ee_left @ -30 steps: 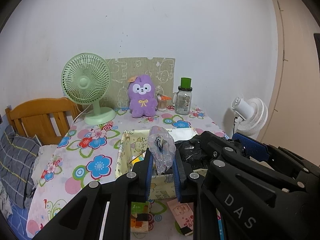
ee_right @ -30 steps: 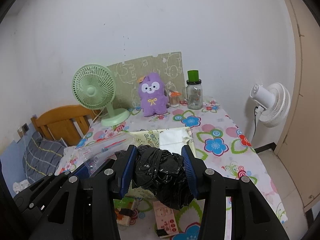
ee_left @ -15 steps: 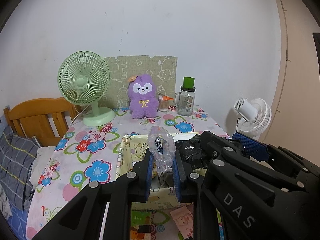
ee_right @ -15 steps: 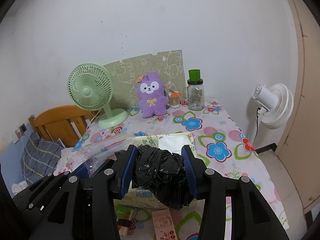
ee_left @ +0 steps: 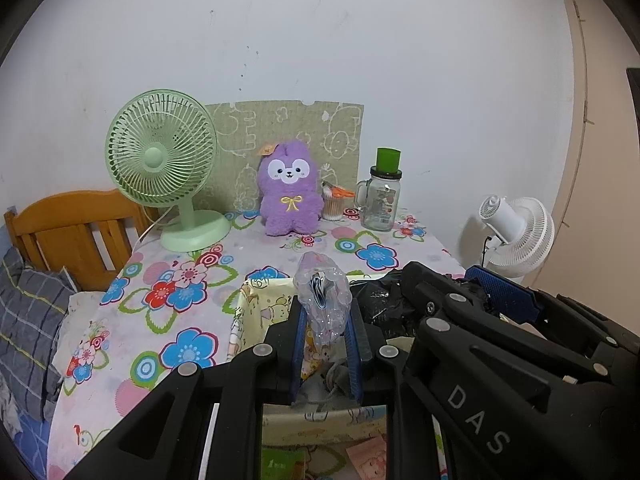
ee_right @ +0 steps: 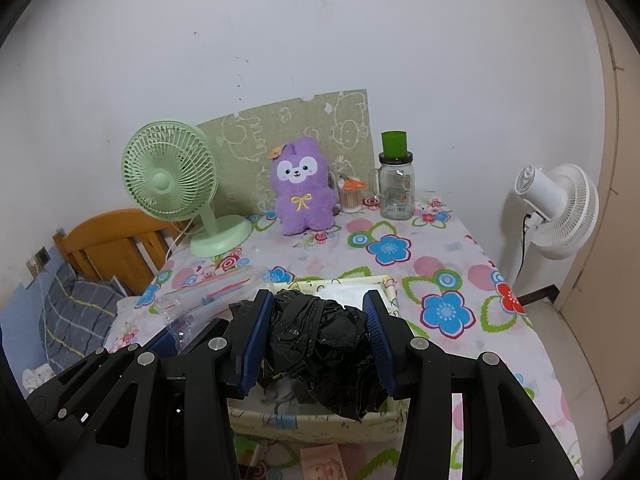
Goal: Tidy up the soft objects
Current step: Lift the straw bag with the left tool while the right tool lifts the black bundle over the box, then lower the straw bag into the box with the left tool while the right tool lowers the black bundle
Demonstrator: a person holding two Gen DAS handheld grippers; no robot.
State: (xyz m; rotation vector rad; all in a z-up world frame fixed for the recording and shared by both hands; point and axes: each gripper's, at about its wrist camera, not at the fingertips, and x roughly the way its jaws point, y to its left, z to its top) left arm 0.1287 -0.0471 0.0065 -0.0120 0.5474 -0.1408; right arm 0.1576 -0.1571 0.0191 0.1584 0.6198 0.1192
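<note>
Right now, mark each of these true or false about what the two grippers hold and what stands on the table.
1. The right gripper is clamped on a crumpled black plastic bag. True.
2. The left gripper is empty. False: it pinches a clear plastic bag.
3. The purple plush toy lies inside the fabric bin. False: it sits upright near the wall.
4. The green fan stands left of the plush. True.

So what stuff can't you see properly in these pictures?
- Inside of the storage box: both views, hidden by the black plastic bag and the gripper frames.
- What is in the clear plastic bag: left wrist view, too crumpled.
- Booklets in front of the box: cut off by the bottom edge.
</note>
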